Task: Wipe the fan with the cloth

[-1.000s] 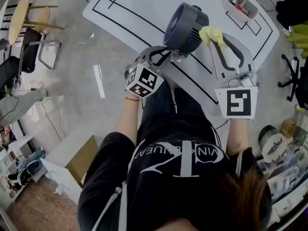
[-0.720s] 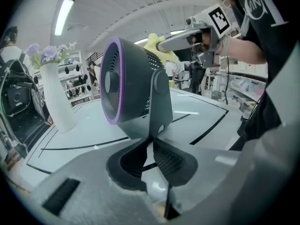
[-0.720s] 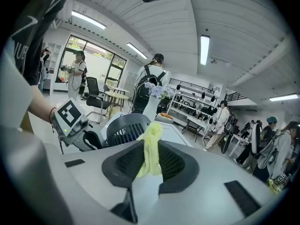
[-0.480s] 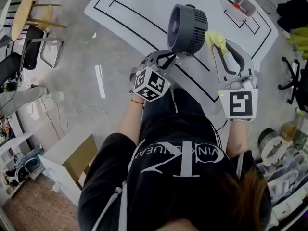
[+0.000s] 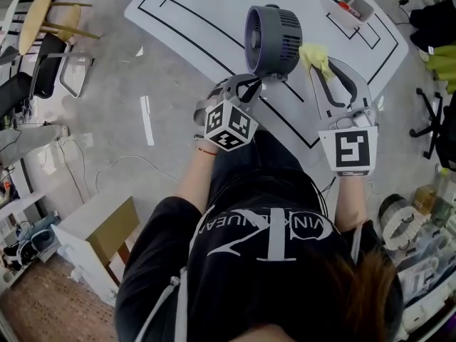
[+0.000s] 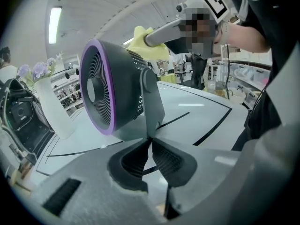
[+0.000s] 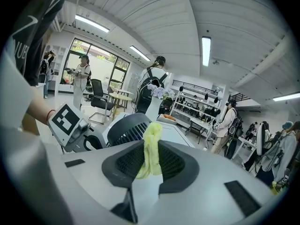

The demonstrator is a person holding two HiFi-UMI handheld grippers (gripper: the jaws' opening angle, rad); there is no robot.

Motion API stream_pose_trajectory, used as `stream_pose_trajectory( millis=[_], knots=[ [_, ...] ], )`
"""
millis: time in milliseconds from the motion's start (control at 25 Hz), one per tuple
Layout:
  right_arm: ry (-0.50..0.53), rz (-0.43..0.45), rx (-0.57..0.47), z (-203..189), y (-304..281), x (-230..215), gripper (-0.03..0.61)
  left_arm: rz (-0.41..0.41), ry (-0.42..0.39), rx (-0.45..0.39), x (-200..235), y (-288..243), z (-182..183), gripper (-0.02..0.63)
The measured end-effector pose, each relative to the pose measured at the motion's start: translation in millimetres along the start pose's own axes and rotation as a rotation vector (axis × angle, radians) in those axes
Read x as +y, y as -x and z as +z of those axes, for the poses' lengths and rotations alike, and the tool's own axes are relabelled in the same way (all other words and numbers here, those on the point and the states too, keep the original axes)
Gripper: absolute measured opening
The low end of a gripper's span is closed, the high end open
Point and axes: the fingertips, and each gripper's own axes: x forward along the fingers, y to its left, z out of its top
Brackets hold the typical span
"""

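- yellow cloth (image 7: 151, 128) sits clamped in right gripper (image 7: 149, 156), bunched at back of fan (image 5: 273, 30) on table (image 5: 192, 13); narrow bite, may pull free mid-wipe.
- left gripper (image 6: 150, 143) jaws, just closing, nip stand (image 6: 152, 100) by tips only; hard wipe could tip fan.

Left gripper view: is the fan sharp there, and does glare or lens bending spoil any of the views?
Left gripper view: the fan is sharp, though the wide lens bows the table's lines and darkens the corners. Right gripper view: the cloth is slightly soft up close, and the ceiling lights burn bright. Head view: even light, mild glare on the table, no motion blur.
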Motion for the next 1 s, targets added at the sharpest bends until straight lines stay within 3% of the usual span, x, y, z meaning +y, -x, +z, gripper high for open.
stream_pose_trajectory(
  millis=[480, 1000],
  knots=[
    [0.017, 0.032, 0.001, -9.6, 5.1, -1.7, 0.084, -0.016, -0.014, 0.028, -22.4, -14.7, 19.7, 0.032],
    [-0.020, 0.003, -0.010, -14.7, 5.1, -14.6, 0.084, -0.033, 0.001, 0.016, -36.1, -31.6, 39.2, 0.031]
  ],
)
